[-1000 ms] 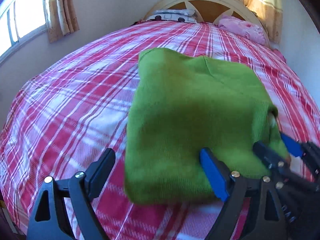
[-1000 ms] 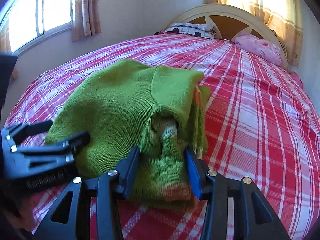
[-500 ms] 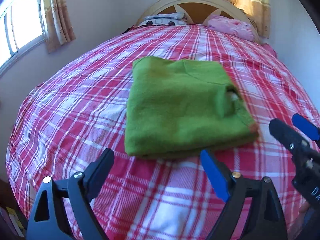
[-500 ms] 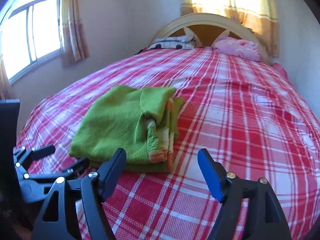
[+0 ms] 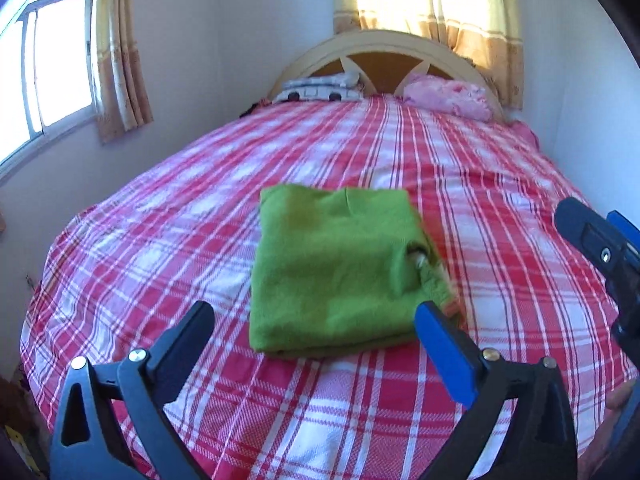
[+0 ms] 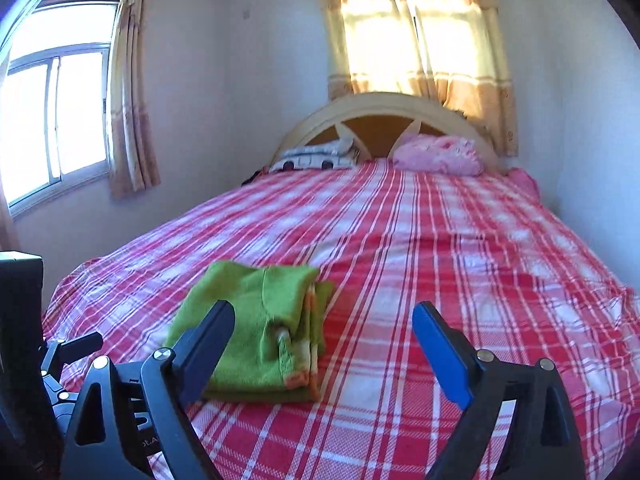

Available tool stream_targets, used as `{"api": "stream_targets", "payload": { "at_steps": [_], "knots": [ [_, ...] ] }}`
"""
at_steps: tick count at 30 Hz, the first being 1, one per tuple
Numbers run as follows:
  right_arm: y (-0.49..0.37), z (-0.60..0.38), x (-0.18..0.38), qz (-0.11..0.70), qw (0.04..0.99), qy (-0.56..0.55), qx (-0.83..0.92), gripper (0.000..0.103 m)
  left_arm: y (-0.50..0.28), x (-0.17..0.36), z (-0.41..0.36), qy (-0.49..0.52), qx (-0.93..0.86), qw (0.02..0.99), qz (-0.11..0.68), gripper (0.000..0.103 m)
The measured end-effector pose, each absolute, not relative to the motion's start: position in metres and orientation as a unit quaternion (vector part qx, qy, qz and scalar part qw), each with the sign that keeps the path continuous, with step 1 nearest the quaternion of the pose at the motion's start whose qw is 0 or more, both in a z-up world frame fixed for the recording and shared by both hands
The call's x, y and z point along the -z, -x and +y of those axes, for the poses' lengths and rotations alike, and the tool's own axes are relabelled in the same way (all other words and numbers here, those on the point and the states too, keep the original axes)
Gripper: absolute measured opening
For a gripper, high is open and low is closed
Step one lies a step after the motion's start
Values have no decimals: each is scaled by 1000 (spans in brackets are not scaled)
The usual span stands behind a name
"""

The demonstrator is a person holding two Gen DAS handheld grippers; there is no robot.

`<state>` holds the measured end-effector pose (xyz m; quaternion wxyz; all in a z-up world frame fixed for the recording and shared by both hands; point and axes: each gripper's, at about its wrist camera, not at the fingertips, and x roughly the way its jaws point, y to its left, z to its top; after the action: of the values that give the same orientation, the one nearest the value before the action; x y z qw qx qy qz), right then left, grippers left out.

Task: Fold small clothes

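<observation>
I am looking down both cameras at the green garment, which is lying folded into a thick, roughly square bundle on the red plaid bed, near the foot edge and nearer the window-side edge than the far one. One cuff with an orange trim is poking out of the fold on the side facing the right camera.

I am holding the left hand-held gripper above the bed, short of the bundle, with its jaws opening and nothing between them. The right hand-held gripper is hanging off to the bundle's side, its jaws opening too, and they are gripping nothing; the bundle only shows behind the left finger. Neither tool is touching the cloth.

As I am reading it, the folding of this piece is finishing and I am in the letting-go step. No other loose clothing is showing on the bed, only a pink pillow and a patterned pillow by the headboard. The next move is calling either for tucking that stray cuff under the top layer or for bringing in another garment; I cannot tell which from here.
</observation>
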<state>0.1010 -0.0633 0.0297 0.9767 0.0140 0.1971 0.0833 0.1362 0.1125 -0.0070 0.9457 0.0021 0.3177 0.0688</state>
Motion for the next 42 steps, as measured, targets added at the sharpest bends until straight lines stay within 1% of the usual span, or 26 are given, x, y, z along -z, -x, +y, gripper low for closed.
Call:
{"api": "stream_targets", "payload": {
  "at_steps": [8, 14, 22, 42],
  "knots": [
    [-94, -61, -36, 166, 984, -1, -60, 92, -135, -4, 109, -19, -85, 954, 285, 103],
    [-100, -66, -36, 168, 984, -9, -53, 93, -139, -4, 108, -13, -97, 954, 282, 103],
    [-112, -72, -22, 194, 980, -17, -45, 93, -150, 2, 106, -14, -105, 948, 299, 103],
    [-124, -69, -16, 198, 979, -13, -43, 93, -163, 7, 112, -7, -105, 944, 312, 103]
  ]
}}
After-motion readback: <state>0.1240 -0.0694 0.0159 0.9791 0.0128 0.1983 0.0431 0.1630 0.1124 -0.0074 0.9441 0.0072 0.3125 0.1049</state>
